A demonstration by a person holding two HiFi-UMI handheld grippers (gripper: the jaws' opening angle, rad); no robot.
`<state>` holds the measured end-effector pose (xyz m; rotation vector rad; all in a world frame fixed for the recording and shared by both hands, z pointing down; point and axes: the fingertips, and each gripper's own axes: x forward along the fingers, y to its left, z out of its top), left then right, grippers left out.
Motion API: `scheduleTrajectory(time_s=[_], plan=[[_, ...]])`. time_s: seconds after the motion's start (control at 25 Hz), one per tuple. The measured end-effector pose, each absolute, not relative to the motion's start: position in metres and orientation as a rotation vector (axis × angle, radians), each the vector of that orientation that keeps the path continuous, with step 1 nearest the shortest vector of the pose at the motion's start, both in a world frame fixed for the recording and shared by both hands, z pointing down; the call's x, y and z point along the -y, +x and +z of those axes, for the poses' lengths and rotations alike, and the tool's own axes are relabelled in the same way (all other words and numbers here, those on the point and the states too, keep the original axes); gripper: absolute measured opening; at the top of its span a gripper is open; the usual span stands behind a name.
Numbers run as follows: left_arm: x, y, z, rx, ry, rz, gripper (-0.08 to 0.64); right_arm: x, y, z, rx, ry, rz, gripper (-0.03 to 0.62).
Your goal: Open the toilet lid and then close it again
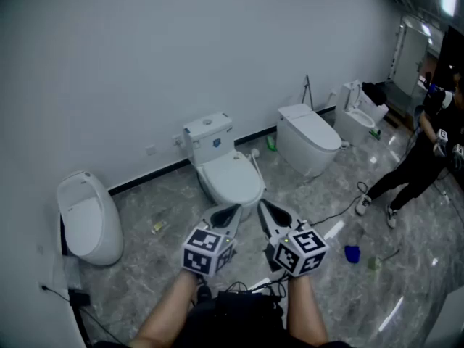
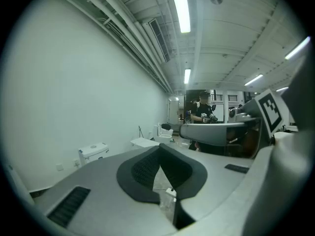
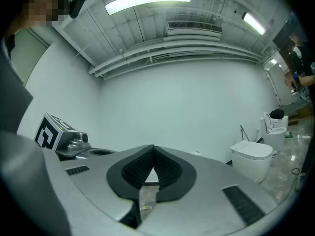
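Note:
A white toilet with a tank (image 1: 209, 133) stands against the wall straight ahead, and its lid (image 1: 233, 177) is down. Both grippers hover side by side in front of the bowl, apart from it. My left gripper (image 1: 232, 211) is shut with nothing between its jaws, its tips pointing at the bowl's front. My right gripper (image 1: 263, 206) is shut and empty too, just right of the left one. In the left gripper view the shut gripper (image 2: 160, 150) shows with the tank (image 2: 93, 152) far to the left. The right gripper view shows my shut gripper (image 3: 152, 150) facing the bare wall.
An egg-shaped white toilet (image 1: 87, 217) stands at the left, a tankless toilet (image 1: 309, 138) to the right, and another toilet (image 1: 358, 113) farther right. A person (image 1: 424, 154) stands at the right. Cables (image 1: 341, 210), a blue object (image 1: 351, 253) and a green bottle (image 1: 271, 143) lie on the marble floor.

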<state>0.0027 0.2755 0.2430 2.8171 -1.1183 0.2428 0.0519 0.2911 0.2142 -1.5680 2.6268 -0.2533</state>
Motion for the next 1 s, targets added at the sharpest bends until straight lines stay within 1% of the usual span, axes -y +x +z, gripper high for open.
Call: scheduleTrajectory(time_s=[0.64, 1.0], plan=[[-0.272, 0.017, 0.246, 1.180, 2.785, 0.267, 0.006, -0.284, 0.074, 0.222, -2.656, -1.563, -0.259, 0.009], [-0.219, 0.009, 0.262, 1.142, 2.755, 0.270, 0.006, -0.237, 0.074, 0.237, -2.647, -1.634, -0.303, 0.009]])
